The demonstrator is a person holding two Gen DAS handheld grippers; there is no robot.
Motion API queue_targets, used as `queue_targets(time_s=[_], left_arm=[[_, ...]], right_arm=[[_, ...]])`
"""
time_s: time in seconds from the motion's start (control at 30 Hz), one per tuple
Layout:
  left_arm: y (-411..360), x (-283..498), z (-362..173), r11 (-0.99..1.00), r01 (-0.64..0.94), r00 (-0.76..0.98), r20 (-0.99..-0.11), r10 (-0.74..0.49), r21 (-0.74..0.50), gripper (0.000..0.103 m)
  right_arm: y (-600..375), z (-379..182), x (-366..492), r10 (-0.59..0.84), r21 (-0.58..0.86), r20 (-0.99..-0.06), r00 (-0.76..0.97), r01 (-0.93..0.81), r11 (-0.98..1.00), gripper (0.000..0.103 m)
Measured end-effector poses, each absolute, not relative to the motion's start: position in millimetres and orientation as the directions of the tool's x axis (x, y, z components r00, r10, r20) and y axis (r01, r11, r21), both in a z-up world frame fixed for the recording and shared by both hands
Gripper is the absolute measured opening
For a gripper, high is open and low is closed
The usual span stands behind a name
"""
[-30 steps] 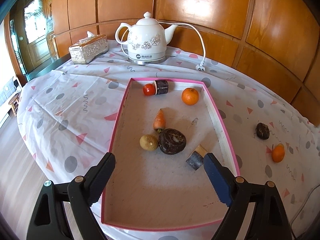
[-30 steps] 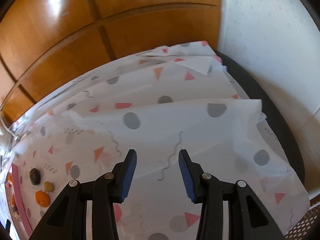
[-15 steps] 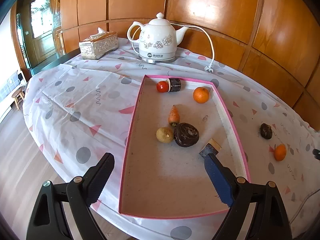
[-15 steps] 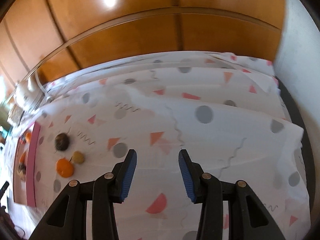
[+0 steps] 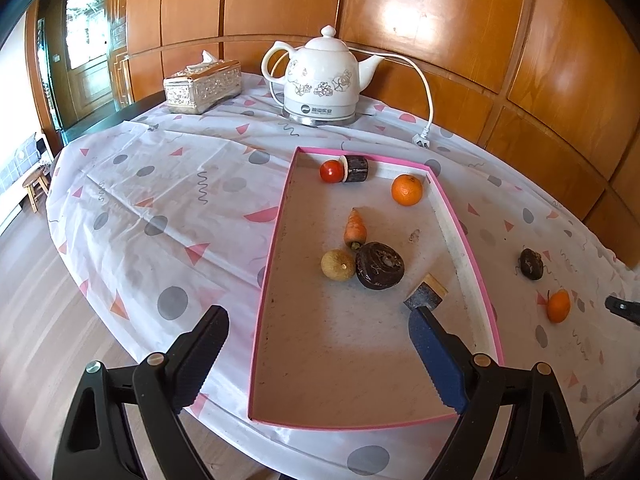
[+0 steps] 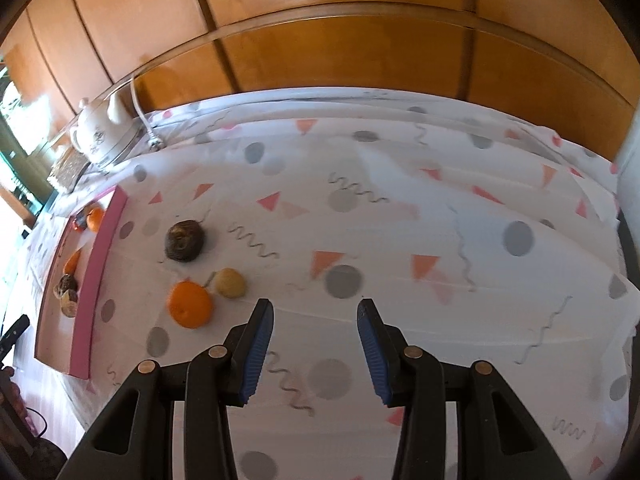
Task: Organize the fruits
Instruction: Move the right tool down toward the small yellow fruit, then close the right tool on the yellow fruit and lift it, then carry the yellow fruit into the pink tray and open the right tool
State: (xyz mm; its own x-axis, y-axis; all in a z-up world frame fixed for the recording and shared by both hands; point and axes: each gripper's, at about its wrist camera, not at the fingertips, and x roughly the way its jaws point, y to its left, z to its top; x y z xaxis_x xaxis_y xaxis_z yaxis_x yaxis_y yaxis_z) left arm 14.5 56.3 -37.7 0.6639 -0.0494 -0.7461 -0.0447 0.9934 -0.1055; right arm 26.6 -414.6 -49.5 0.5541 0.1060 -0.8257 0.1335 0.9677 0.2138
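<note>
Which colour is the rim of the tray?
Pink; the tray rim shows best in the left wrist view.

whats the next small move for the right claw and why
Probably swing the right claw left and forward toward the orange on the cloth. Its jaws are open and empty, and the orange, a tan fruit beside it and a dark fruit lie outside the pink tray. The orange looks nearest, just left of the fingertips.
</note>
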Motion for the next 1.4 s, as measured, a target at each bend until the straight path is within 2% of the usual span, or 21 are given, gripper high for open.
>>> queue_targets(time_s=[0.37,0.6,0.67,0.73,0.77,1.0,1.2,1.4], left_arm=[[69,9,-32,0.990,-0.064,0.680,-0.732,-0.047,-0.124,0.092],[74,9,-33,0.987,-0.074,0.680,-0.731,-0.052,-0.139,0.093],[77,9,-34,0.986,-0.079,0.680,-0.731,-0.052,-0.144,0.093],[79,10,-34,0.985,-0.084,0.679,-0.732,-0.055,-0.152,0.093],[80,10,-35,0.984,-0.088,0.679,-0.732,-0.056,-0.157,0.093],[86,9,-35,0.981,-0.106,0.683,-0.729,-0.048,-0.164,0.093],[95,6,-32,0.975,-0.134,0.689,-0.724,-0.036,-0.176,0.093],[98,4,-31,0.973,-0.145,0.693,-0.720,-0.030,-0.180,0.093]], right_arm=[[-368,-53,66,0.182,0.273,-0.823,0.538,0.093,0.958,0.044],[-361,-81,95,0.181,0.308,-0.869,0.460,0.217,0.926,0.044],[-359,-94,101,0.194,0.316,-0.889,0.416,0.248,0.916,0.035],[-359,-106,103,0.192,0.317,-0.900,0.392,0.284,0.905,0.032],[-359,-106,103,0.187,0.317,-0.898,0.399,0.290,0.903,0.028],[-355,-97,99,0.165,0.302,-0.885,0.436,0.267,0.915,0.027],[-328,-64,100,0.153,0.272,-0.848,0.507,0.169,0.947,0.028],[-268,-36,101,0.246,0.267,-0.806,0.539,-0.040,0.963,0.028]])
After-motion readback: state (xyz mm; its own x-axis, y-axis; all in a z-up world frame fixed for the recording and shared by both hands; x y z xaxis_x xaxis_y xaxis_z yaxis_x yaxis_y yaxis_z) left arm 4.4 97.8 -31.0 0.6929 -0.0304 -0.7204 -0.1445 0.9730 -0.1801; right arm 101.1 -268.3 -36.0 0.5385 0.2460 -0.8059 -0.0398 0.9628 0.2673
